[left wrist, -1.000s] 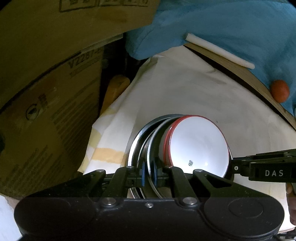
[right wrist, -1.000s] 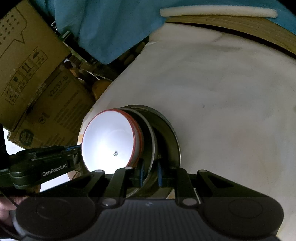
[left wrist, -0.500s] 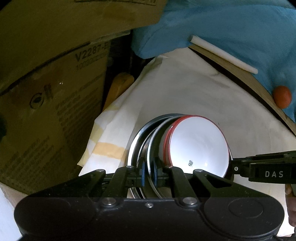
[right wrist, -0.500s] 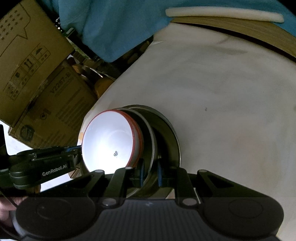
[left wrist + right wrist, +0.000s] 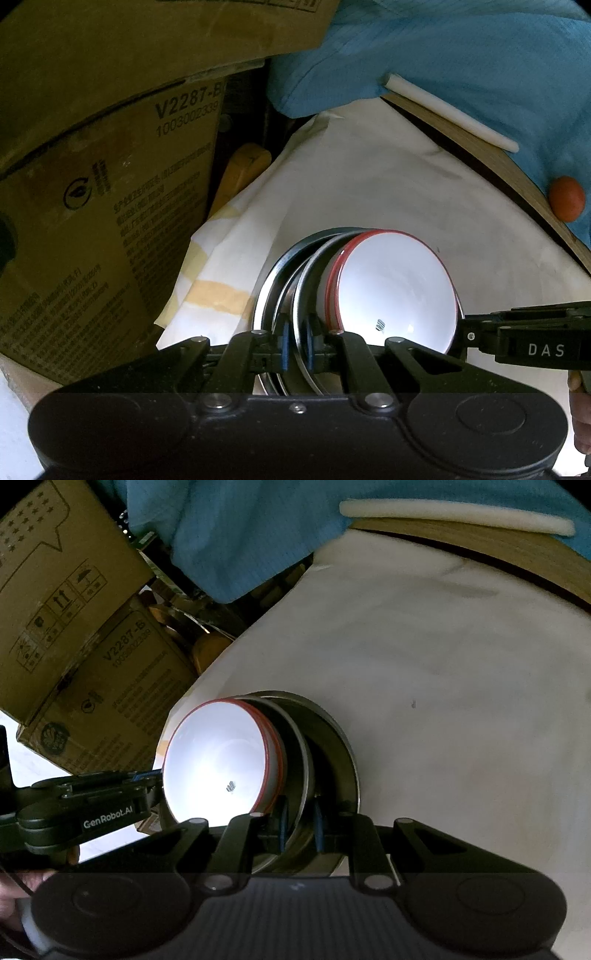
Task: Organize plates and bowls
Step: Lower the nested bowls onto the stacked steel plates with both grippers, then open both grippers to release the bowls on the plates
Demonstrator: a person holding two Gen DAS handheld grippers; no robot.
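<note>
A white bowl with a red rim (image 5: 395, 288) sits nested in a steel plate (image 5: 308, 273), which lies in a wider steel dish (image 5: 267, 284); the stack is tilted over the white cloth (image 5: 369, 177). My left gripper (image 5: 297, 345) is shut on the steel plate's near rim, a blue pad on each side. In the right wrist view the same white bowl (image 5: 218, 764) and steel plate (image 5: 303, 746) rest in the deep steel dish (image 5: 341, 746). My right gripper (image 5: 300, 825) is shut on the plate's rim from the opposite side. Each gripper shows in the other's view: right (image 5: 461, 332), left (image 5: 157, 779).
Stacked cardboard boxes (image 5: 110, 221) stand close on the left, with a yellow wooden piece (image 5: 243, 170) in the gap. Blue fabric (image 5: 443, 55) hangs at the back over a wooden edge (image 5: 480, 155) carrying a white foam strip (image 5: 450, 112). An orange ball (image 5: 567, 198) lies far right.
</note>
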